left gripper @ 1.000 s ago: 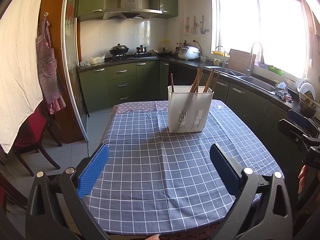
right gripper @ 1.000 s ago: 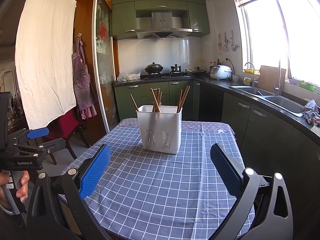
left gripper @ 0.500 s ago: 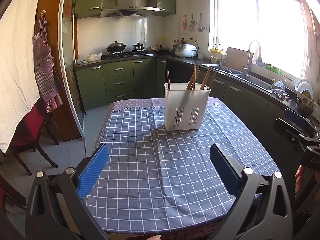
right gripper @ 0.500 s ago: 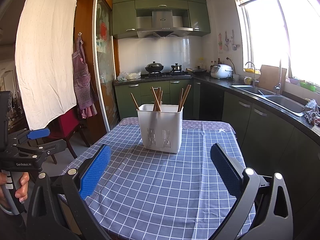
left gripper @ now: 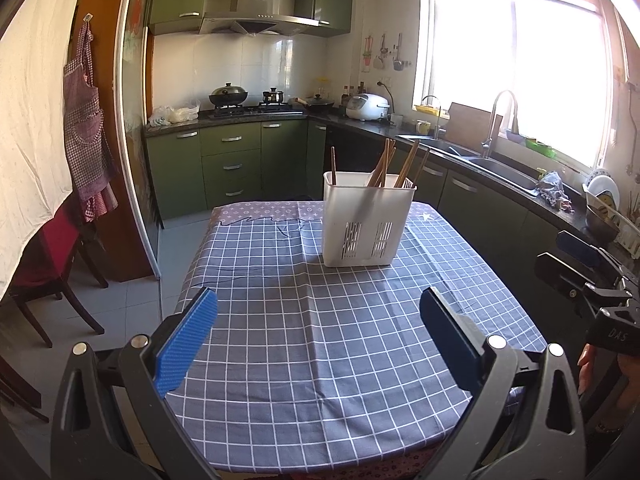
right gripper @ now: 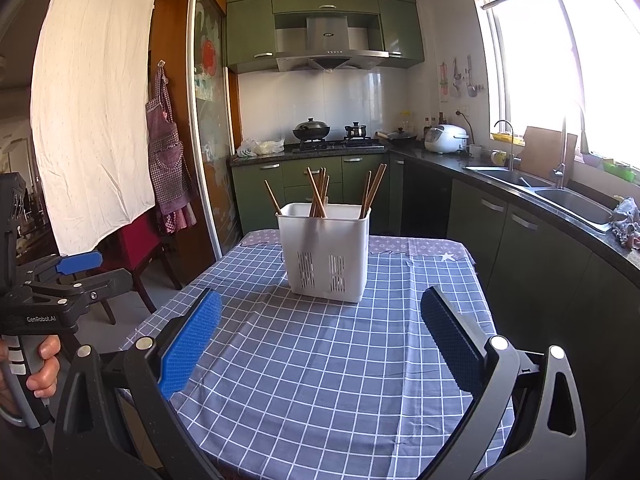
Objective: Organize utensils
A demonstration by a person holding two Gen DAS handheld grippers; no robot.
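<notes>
A white slotted utensil holder (left gripper: 367, 222) (right gripper: 326, 256) stands upright on the far half of a blue checked tablecloth (left gripper: 320, 320) (right gripper: 320, 360). Several brown wooden chopsticks (left gripper: 386, 166) (right gripper: 318, 194) lean inside it, their tips above the rim. My left gripper (left gripper: 318, 320) hangs open over the table's near edge, well short of the holder, nothing between its blue pads. My right gripper (right gripper: 322, 320) is also open and holds nothing, closer to the holder. Each gripper shows at the side of the other's view: the right gripper (left gripper: 584, 280) and the left gripper (right gripper: 68, 280), held by a hand (right gripper: 42, 368).
A red chair (left gripper: 52, 256) and a wooden sliding door (left gripper: 116, 128) stand left of the table. Green cabinets (left gripper: 240, 160), a stove with pots (left gripper: 248, 100) and a sink (left gripper: 492, 164) under a bright window line the back and right.
The left wrist view has tilted up slightly, so the holder sits lower in frame. The right wrist view has crept a little nearer the holder. Both grippers stay open.
</notes>
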